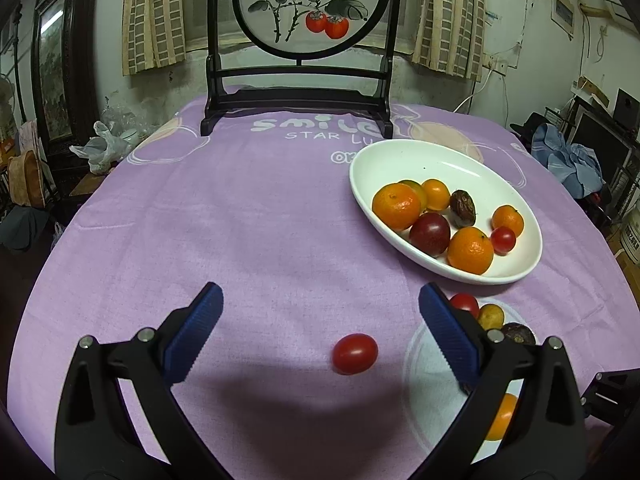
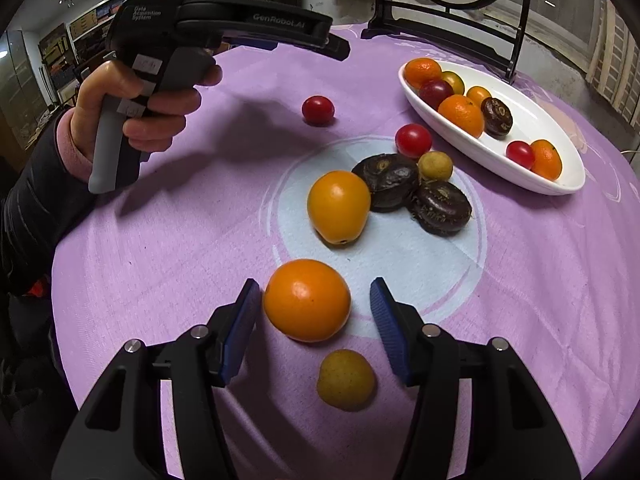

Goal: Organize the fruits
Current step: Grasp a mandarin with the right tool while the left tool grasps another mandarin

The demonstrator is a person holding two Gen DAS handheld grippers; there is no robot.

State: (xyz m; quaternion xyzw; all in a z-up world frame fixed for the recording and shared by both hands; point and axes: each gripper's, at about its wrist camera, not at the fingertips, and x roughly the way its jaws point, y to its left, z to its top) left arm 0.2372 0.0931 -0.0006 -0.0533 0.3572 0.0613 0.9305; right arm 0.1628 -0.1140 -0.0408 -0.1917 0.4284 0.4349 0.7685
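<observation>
A white oval dish (image 1: 400,152) (image 2: 560,148) holds several oranges, cherry tomatoes and dark passion fruits. My left gripper (image 1: 320,304) is open above the purple cloth, with a red cherry tomato (image 1: 355,353) (image 2: 317,109) lying between and just below its fingers. My right gripper (image 2: 316,300) is open around an orange (image 2: 307,300) on the cloth, its left pad close to the fruit. A small yellow fruit (image 2: 346,380) lies nearer the camera. Ahead lie another orange (image 2: 338,206), two dark passion fruits (image 2: 388,180), a yellow fruit (image 2: 435,165) and a cherry tomato (image 2: 413,140).
A dark wooden stand with a round persimmon painting (image 1: 304,12) stands at the table's far edge behind the dish. The round table's edge falls away on all sides. A hand holds the left gripper's body (image 2: 160,72) at the upper left of the right wrist view.
</observation>
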